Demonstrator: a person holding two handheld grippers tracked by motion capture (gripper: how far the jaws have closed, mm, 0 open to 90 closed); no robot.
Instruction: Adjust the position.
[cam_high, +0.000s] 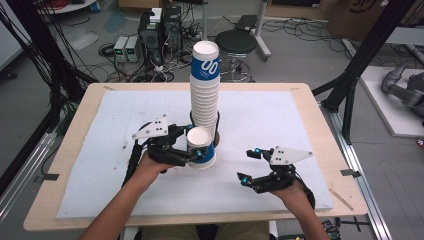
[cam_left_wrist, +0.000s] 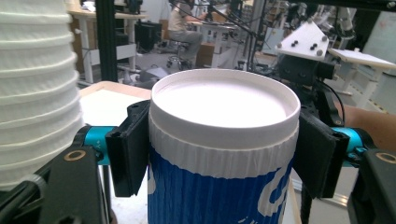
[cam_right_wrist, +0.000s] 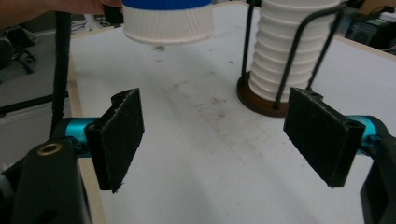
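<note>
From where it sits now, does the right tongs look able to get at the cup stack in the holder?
Probably yes. The right tongs stand open with nothing between them, and bare white mat lies between them and the cup stack. The wire holder around the stack's base may hinder a low grip.

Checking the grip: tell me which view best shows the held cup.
The left gripper view: the cup sits close up between the left claw's pads. The high view shows it small; the right gripper view catches its lower part.

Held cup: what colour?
The cup is blue with white lettering and a white ribbed band below the rim; left gripper view.
</note>
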